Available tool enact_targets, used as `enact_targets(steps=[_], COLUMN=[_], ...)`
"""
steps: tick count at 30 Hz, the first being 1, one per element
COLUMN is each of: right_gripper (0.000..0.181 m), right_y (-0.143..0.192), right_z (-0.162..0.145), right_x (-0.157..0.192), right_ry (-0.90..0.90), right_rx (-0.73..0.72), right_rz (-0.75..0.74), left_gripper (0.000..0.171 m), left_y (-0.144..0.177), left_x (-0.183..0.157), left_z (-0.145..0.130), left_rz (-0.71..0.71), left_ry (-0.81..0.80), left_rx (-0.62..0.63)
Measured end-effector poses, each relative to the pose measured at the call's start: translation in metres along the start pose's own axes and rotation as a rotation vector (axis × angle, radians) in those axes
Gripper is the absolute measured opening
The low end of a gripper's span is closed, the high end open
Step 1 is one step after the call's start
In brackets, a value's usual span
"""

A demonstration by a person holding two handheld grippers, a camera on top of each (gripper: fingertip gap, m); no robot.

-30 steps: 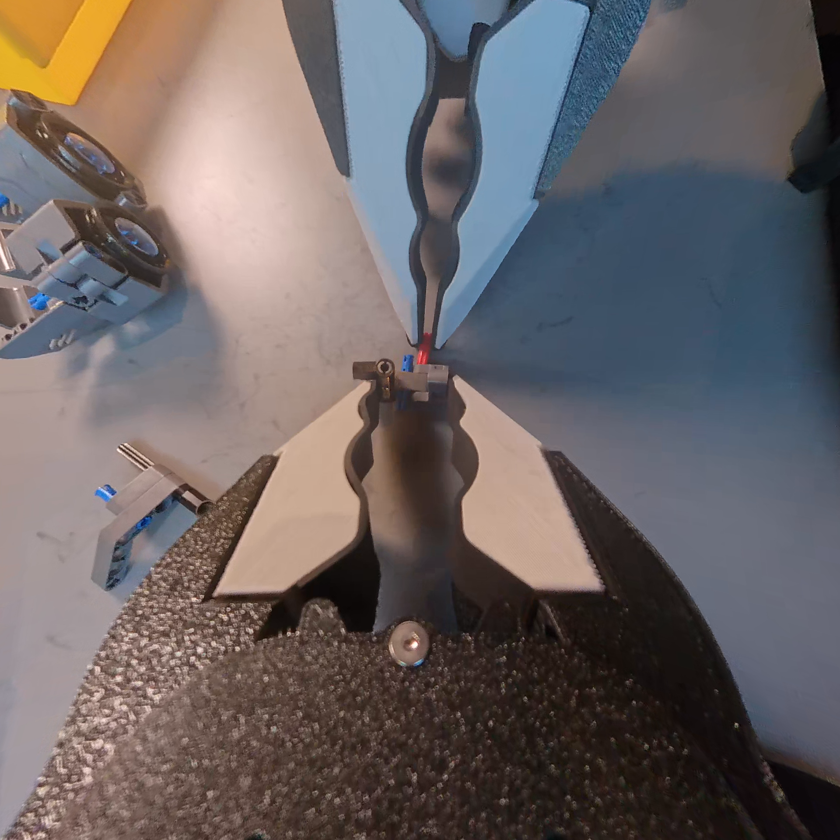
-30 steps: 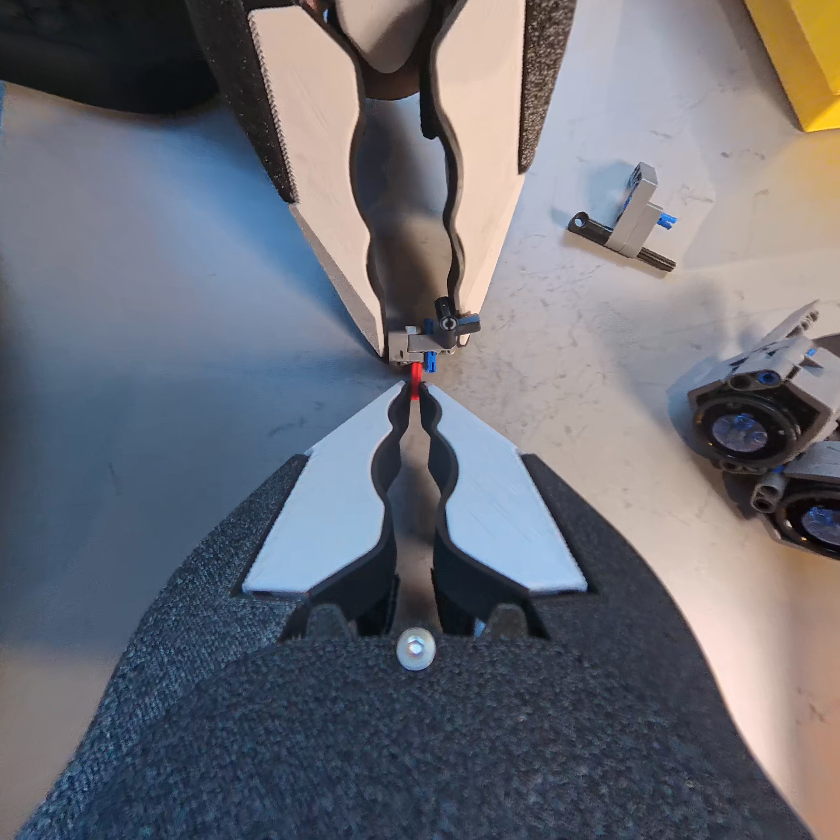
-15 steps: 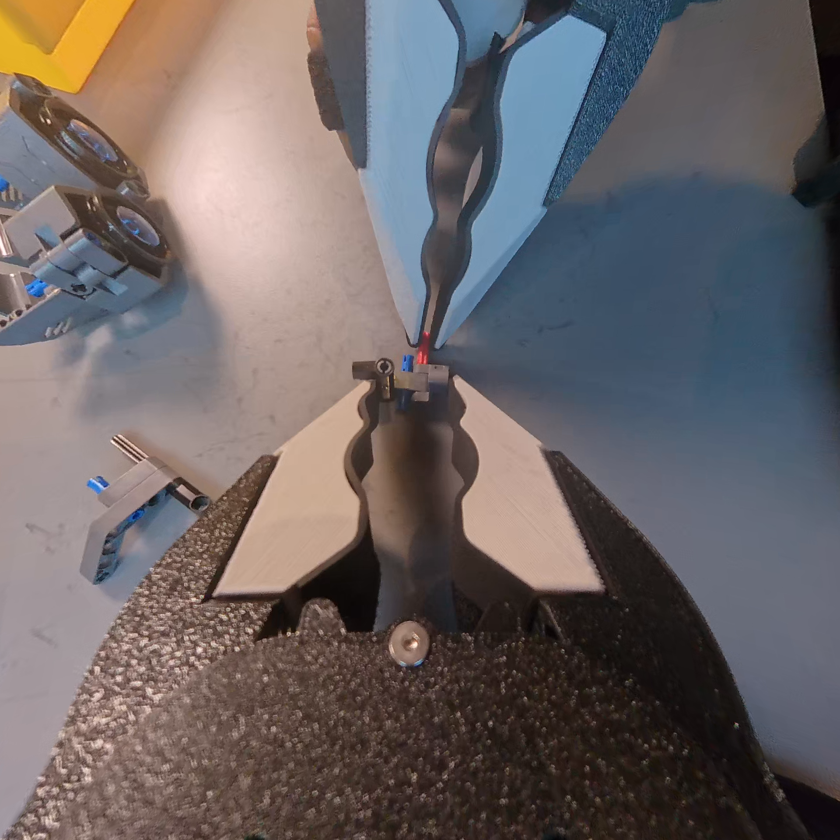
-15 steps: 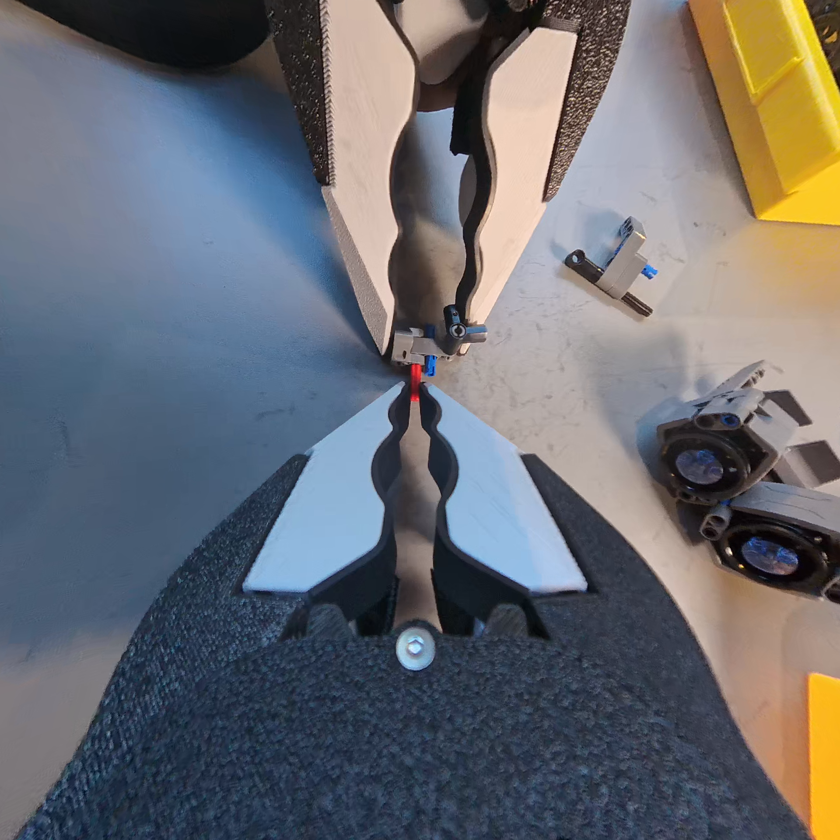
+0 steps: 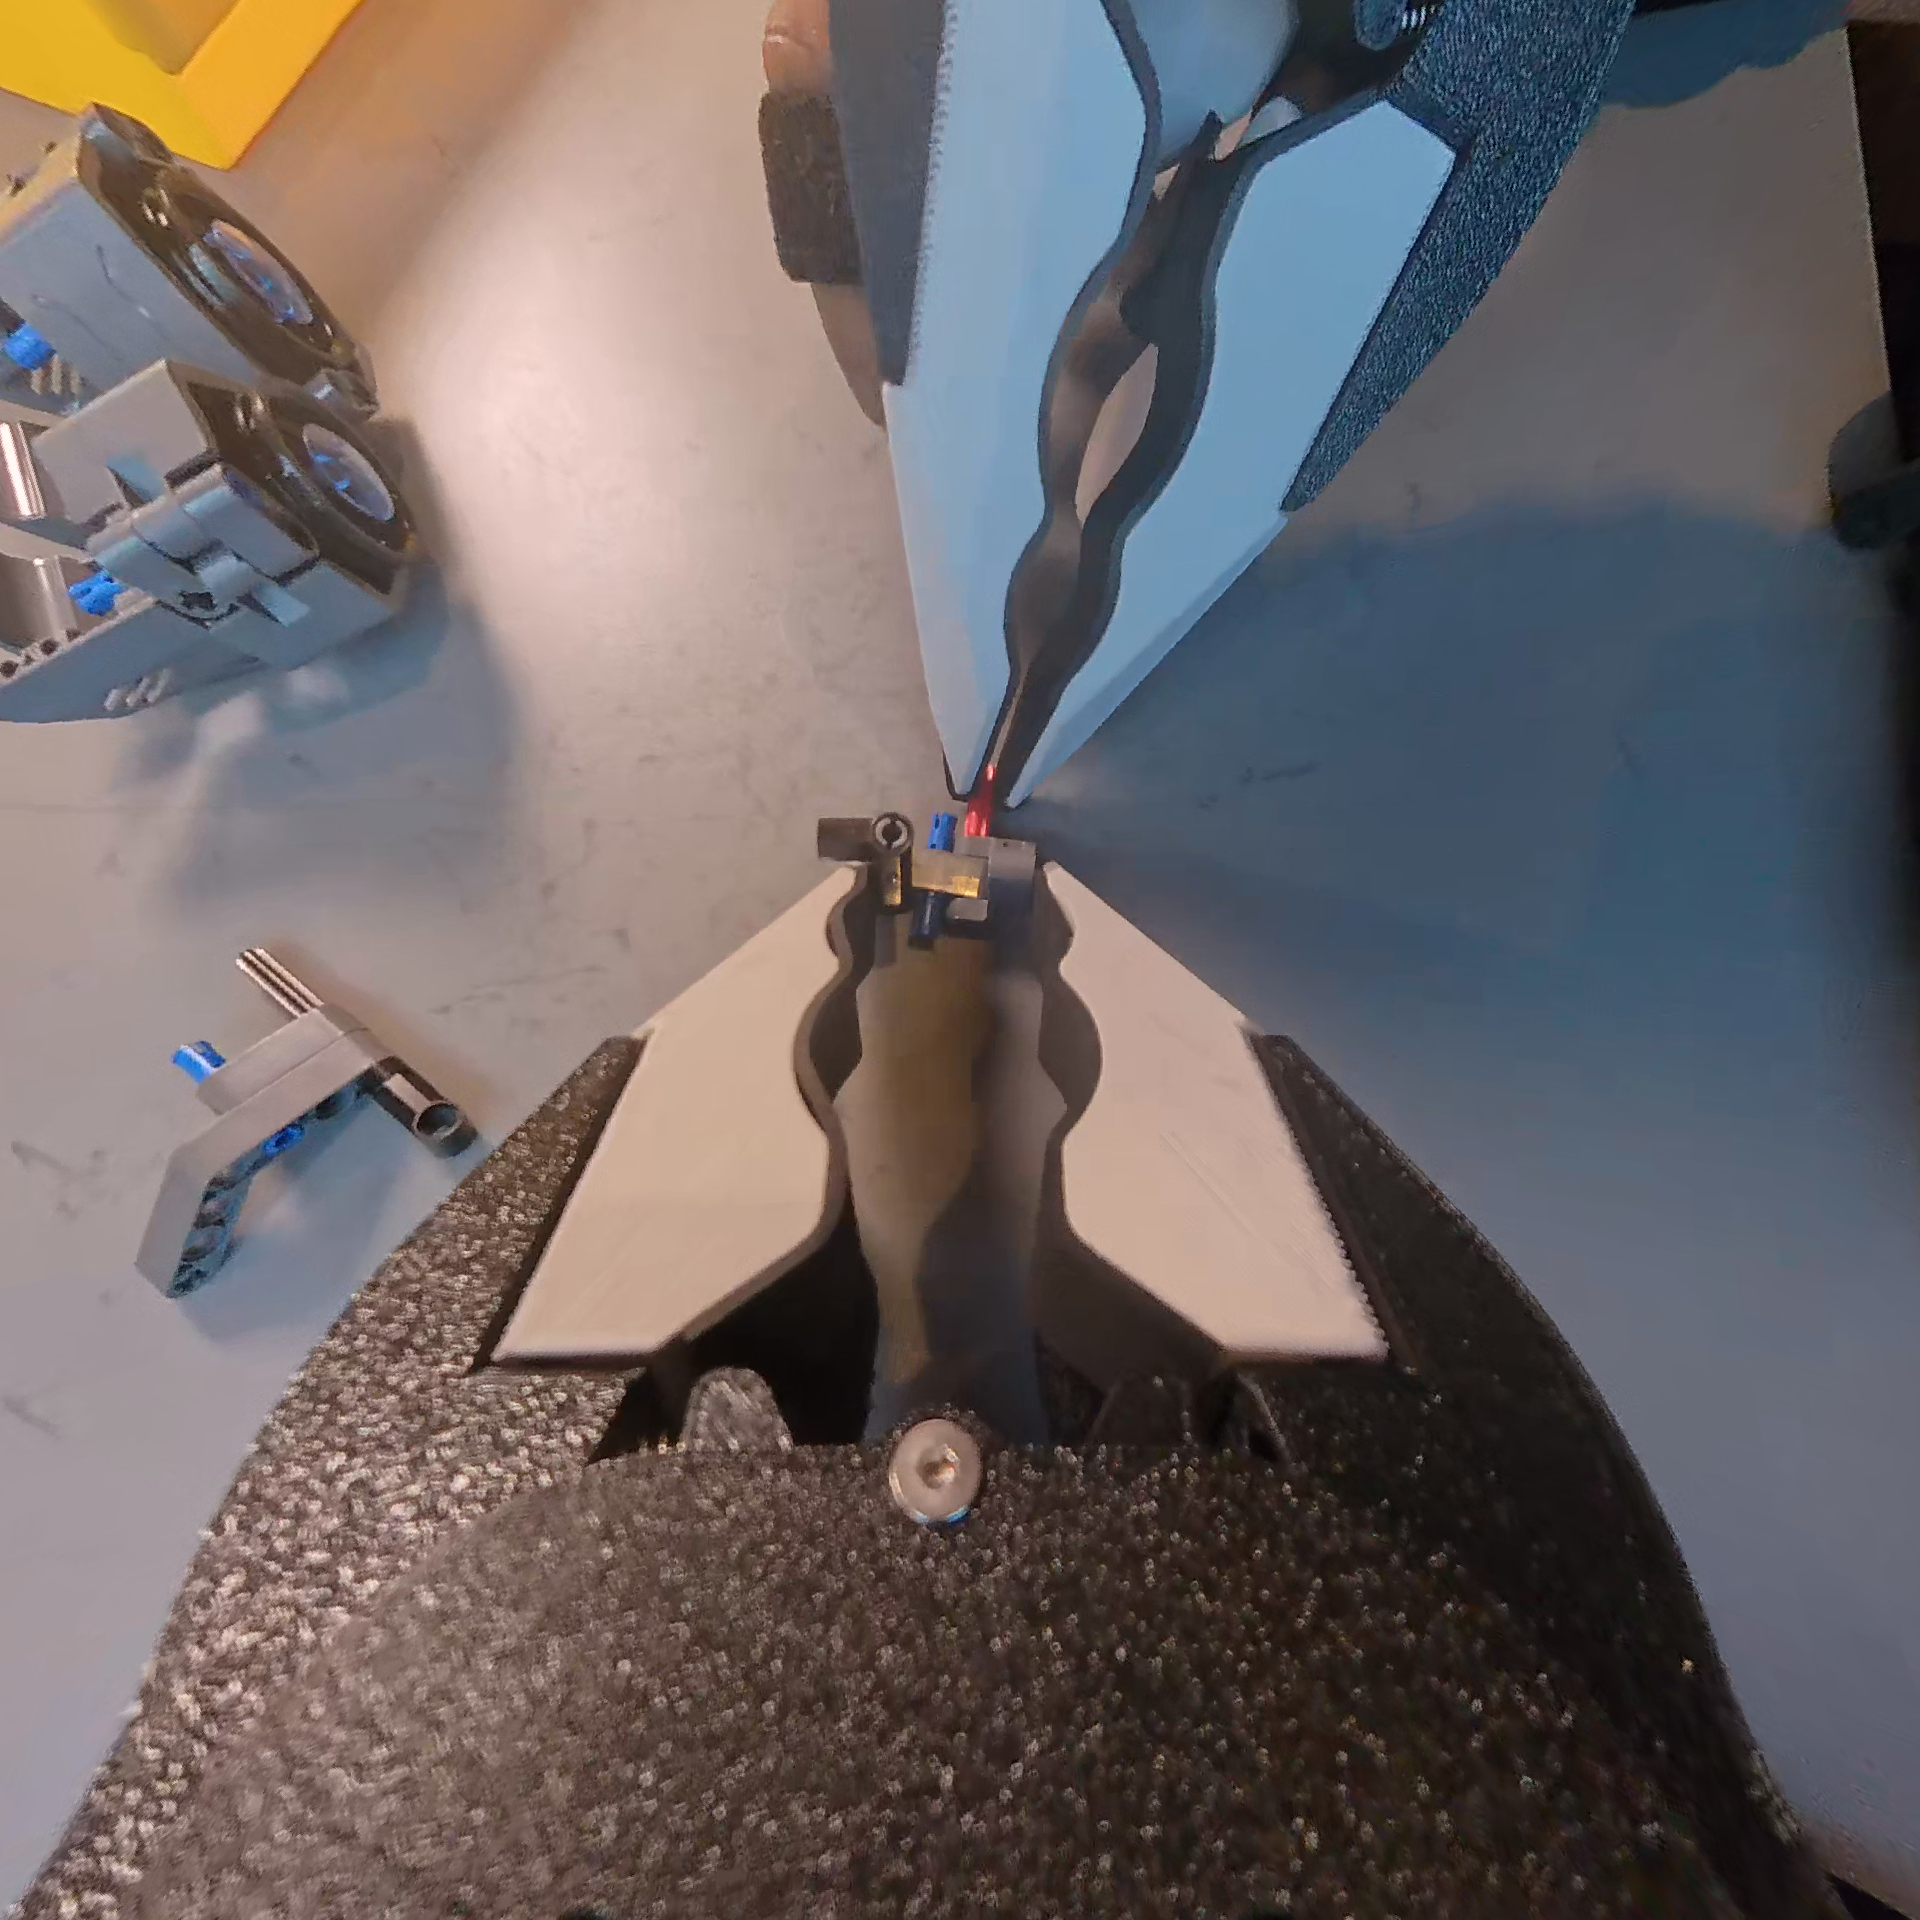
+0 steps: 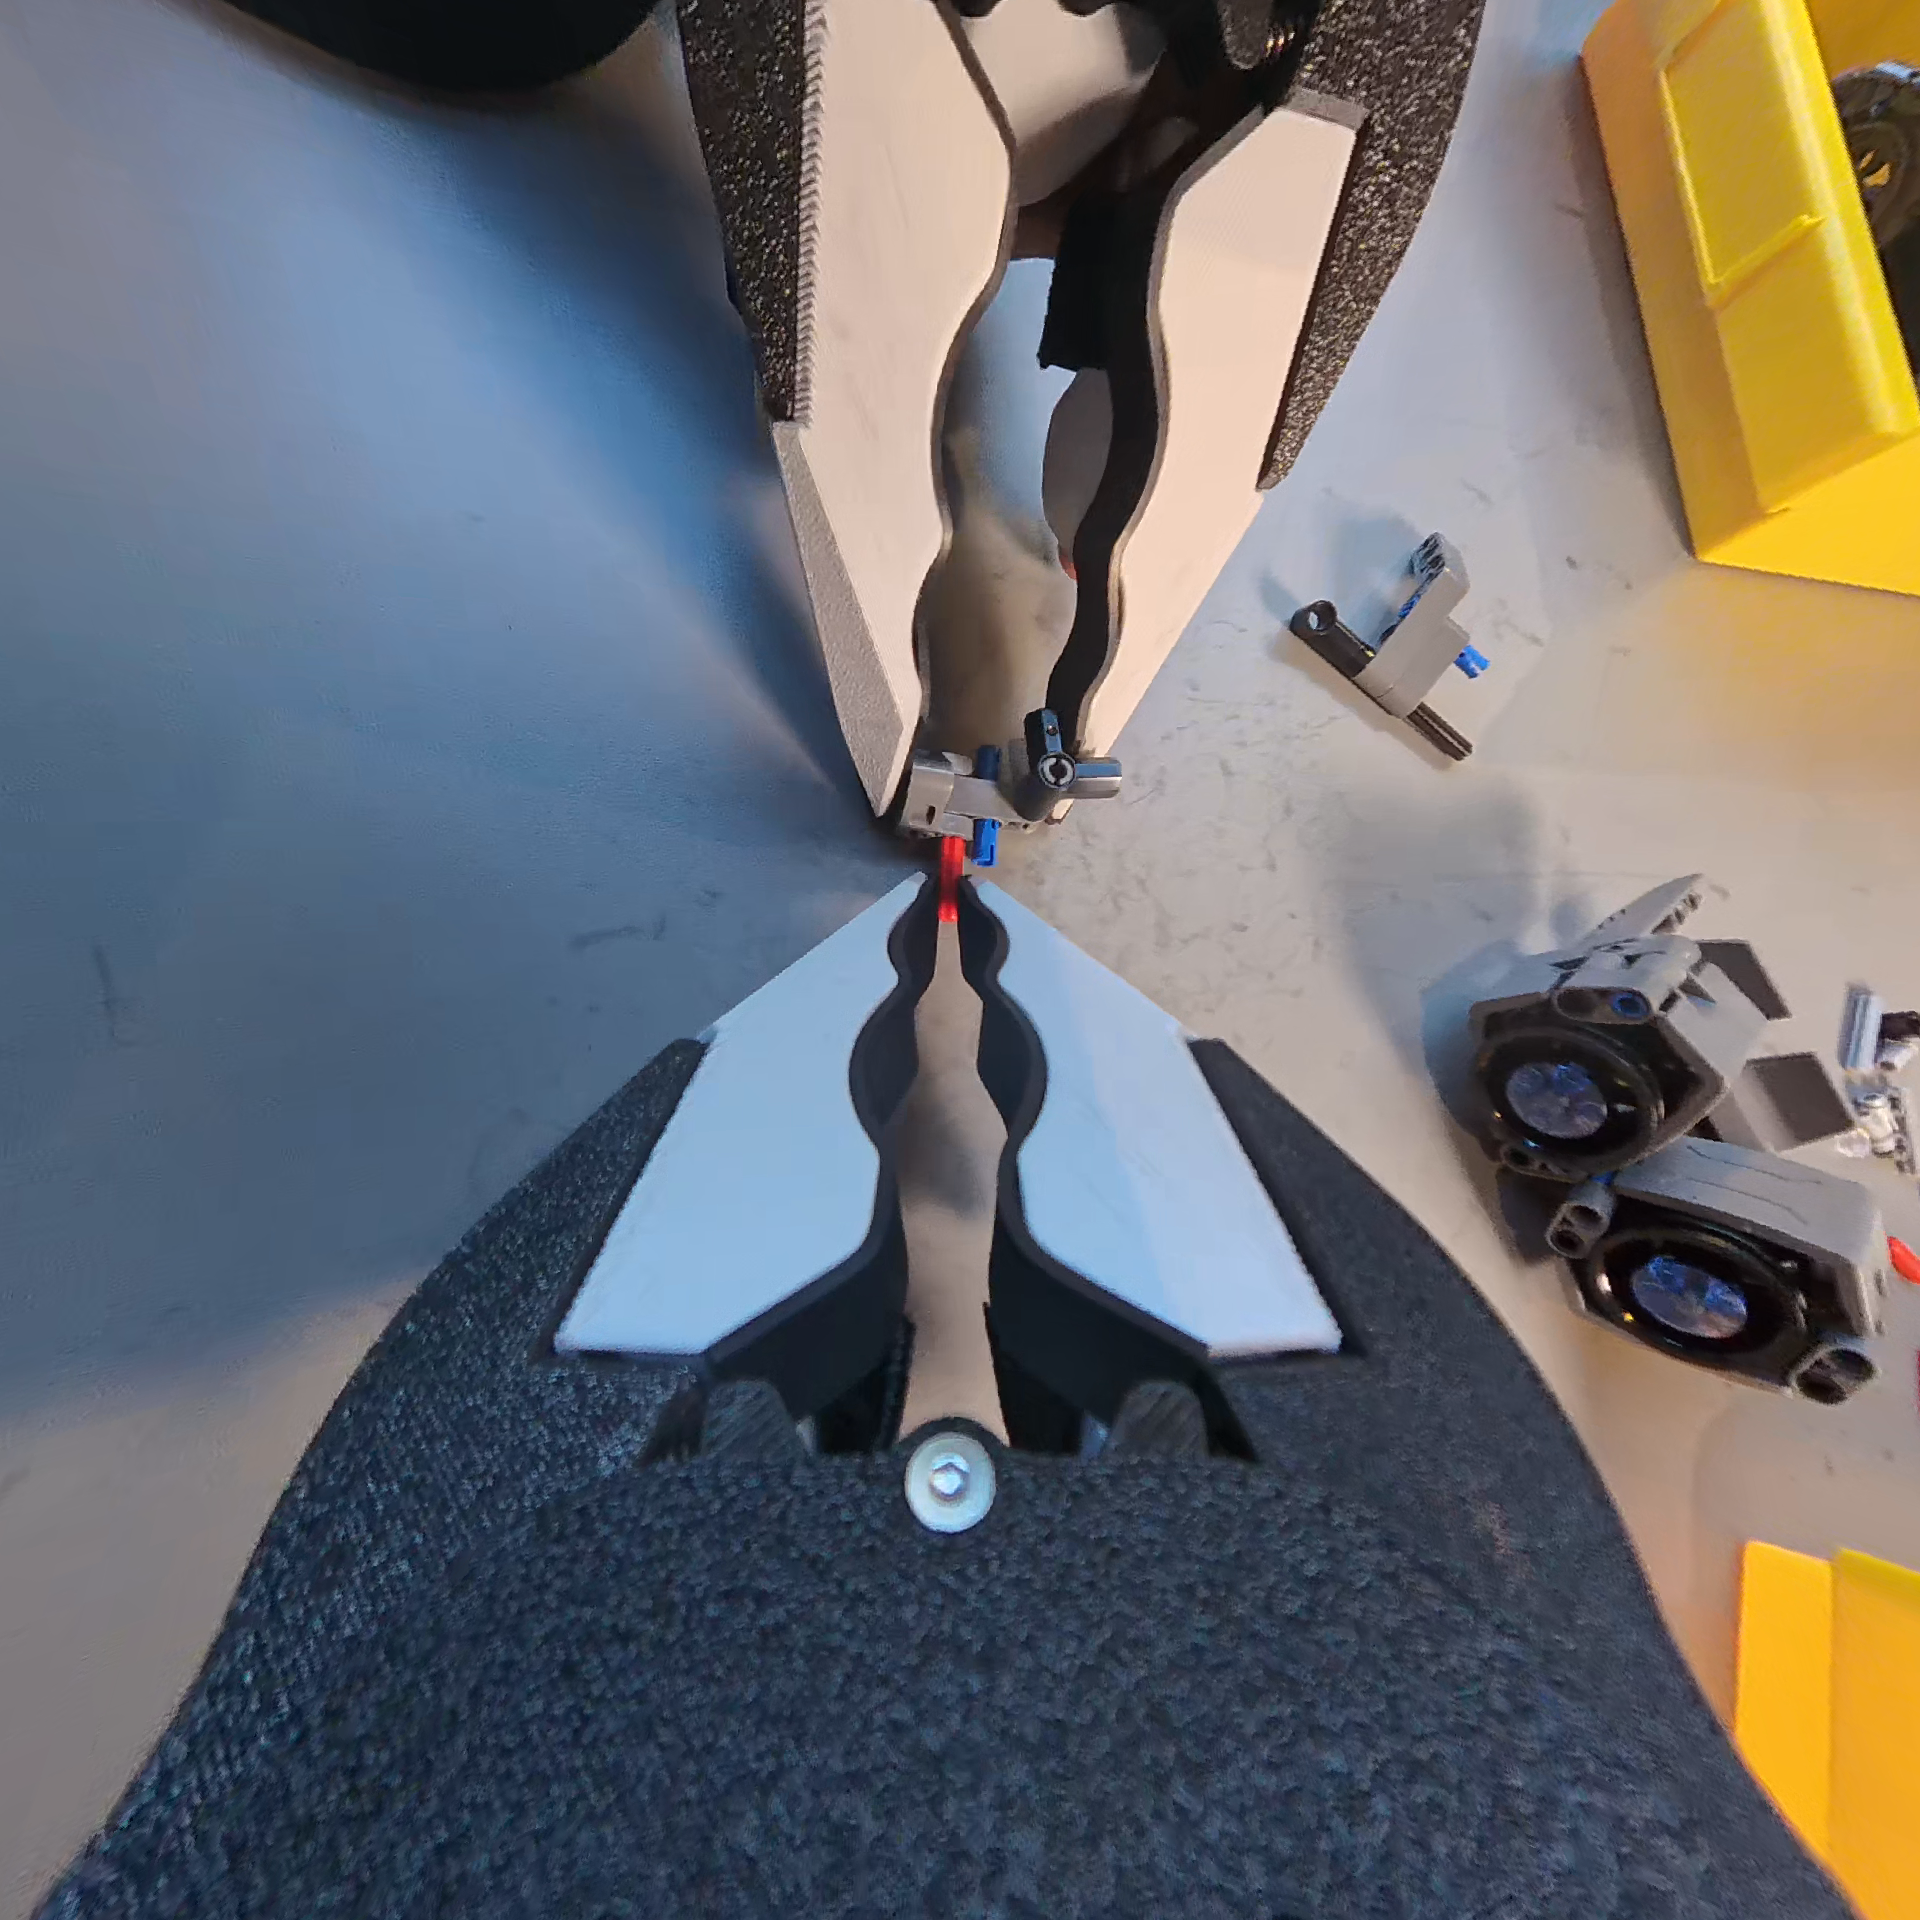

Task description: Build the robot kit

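Observation:
My left gripper is shut on a small assembly of grey, black and blue toy building pieces, held at its fingertips above the grey table. My right gripper is shut on a thin red pin. The pin's free end touches the grey end of the small assembly. The two grippers face each other tip to tip. The right gripper comes in from the top of the left wrist view with the red pin. The left gripper comes in from the top of the right wrist view.
A grey L-shaped piece with a black axle and a blue pin lies on the table. Two grey blocks with round black faces lie beside it. A yellow bin stands behind; another yellow part shows at the lower right.
Both grippers stay shut and tip to tip. The right gripper has tilted and swung, so the yellow bin and second yellow part have come into its view. The red pin stays against the assembly.

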State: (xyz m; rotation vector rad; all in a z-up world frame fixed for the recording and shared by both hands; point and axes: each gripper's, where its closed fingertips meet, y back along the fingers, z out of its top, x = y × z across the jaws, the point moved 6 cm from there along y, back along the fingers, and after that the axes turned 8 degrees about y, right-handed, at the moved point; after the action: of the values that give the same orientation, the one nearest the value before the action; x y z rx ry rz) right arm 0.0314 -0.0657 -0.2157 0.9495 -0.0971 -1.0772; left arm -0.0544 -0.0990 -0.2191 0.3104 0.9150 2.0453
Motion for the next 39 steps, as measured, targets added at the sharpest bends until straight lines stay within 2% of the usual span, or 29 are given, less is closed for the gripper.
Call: enact_targets(steps=[21,39], right_gripper=[0.001,0.004], right_y=[-0.0013,-0.0022], right_z=[-0.0009,-0.004], right_x=[0.0041,-0.0022], right_ry=[0.101,-0.015], right_rx=[-0.054,-0.092], right_rz=[-0.08,0.0], left_gripper=[0.029,0.029], left_y=[0.0001,0.0001], left_x=[-0.0018,-0.0033], left_z=[-0.0025,-0.003], left_rz=[0.026,0.025], left_ry=[0.02,0.008], left_rx=[-0.041,-0.036])
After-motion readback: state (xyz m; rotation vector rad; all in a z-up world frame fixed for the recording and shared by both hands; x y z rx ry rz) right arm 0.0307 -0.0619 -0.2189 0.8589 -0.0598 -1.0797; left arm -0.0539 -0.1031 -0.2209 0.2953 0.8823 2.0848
